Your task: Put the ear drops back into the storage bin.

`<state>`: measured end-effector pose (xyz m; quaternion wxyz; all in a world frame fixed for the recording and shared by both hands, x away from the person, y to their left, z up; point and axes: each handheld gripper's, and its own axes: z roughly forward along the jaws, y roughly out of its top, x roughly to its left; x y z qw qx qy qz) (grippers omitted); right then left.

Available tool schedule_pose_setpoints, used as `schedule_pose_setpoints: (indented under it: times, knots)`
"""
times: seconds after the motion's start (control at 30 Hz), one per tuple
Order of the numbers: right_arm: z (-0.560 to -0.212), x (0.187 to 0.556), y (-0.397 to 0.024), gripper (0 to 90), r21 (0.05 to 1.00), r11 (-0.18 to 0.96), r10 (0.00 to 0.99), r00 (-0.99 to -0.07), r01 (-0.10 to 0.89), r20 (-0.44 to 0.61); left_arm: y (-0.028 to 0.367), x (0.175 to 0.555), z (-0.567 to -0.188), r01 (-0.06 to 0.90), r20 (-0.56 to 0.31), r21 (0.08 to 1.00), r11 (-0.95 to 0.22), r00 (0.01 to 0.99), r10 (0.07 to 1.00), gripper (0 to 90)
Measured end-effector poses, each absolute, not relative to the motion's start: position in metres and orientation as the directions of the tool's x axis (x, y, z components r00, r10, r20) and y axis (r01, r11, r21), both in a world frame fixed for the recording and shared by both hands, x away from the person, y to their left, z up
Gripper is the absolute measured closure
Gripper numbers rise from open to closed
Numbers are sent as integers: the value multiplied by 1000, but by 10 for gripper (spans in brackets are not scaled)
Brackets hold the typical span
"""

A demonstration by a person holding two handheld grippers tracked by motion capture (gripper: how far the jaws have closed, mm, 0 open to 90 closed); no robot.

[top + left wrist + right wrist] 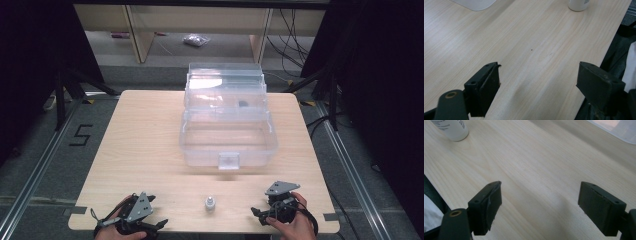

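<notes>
- Both grippers sit low at the near edge of the wooden table (150,145), and nothing is in hand: this looks like the start of the work, before any reach.
- The left gripper (157,225) rests at the near-left corner with its jaws spread wide and only bare tabletop between them, as the left gripper view shows.
- The right gripper (256,212) sits at the near-right, jaws released and wide too, nothing between them in the right gripper view.
- Between the two, near the front edge, stands a small white bottle (210,203), upright and apart from both grippers; it peeks in at the top of each gripper view, well beyond the jaws.
- Farther back, mid-table, the clear plastic storage box (227,142) stands with its lid thrown back, well apart from the bottle.
- My read: the bottle is the thing to go for, and the open box is the likely place for it. Either gripper would have to swing inward, line its jaws up on either side of the bottle, then close without tipping it.
- Hard to make out: the bottle's label is cut off in both gripper views, so its print can't be read.
- A small dark thing inside the box's upper tier is too tiny to name.
- The box's clear walls blur into each other, so its compartments are hard to tell apart.
</notes>
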<state>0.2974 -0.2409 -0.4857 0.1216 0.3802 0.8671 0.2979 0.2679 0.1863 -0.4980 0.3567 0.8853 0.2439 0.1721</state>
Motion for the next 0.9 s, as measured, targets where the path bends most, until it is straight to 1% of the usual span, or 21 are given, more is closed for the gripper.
schedule_pose_setpoints:
  times: [0.07, 0.13, 0.23, 0.33, 0.43, 0.5, 0.67, 0.7, 0.77, 0.9]
  knots:
    - [-485, 297, -241, 201, 600, 541, 726, -687, 589, 19, 186, 268, -498, 309, 130, 716, -626, 822, 555, 180]
    - [-486, 298, -240, 202, 608, 557, 707, -707, 567, 11, 186, 268, -498, 309, 130, 717, -625, 821, 555, 180]
    - [-486, 298, -239, 202, 611, 544, 713, -701, 575, 26, 186, 268, -498, 307, 134, 715, -628, 821, 554, 180]
    - [-485, 299, -237, 203, 616, 565, 693, -721, 549, 6, 187, 268, -498, 307, 135, 712, -632, 823, 552, 180]
    - [-481, 299, -235, 206, 603, 570, 687, -726, 557, 21, 187, 268, -498, 307, 134, 711, -632, 824, 551, 180]
    - [-476, 296, -230, 217, 582, 565, 704, -709, 585, 30, 187, 268, -498, 307, 134, 712, -632, 824, 551, 180]
    - [-472, 296, -222, 223, 586, 576, 687, -726, 570, 30, 185, 268, -499, 311, 128, 714, -628, 823, 554, 180]
    - [-469, 296, -220, 226, 569, 586, 683, -729, 577, 37, 184, 267, -499, 325, 118, 717, -617, 815, 567, 180]
    - [-469, 297, -215, 234, 578, 592, 673, -739, 562, 29, 185, 268, -499, 312, 127, 715, -626, 822, 555, 180]
    - [-462, 299, -205, 240, 554, 629, 645, -764, 545, 20, 185, 267, -499, 315, 120, 723, -615, 819, 561, 180]
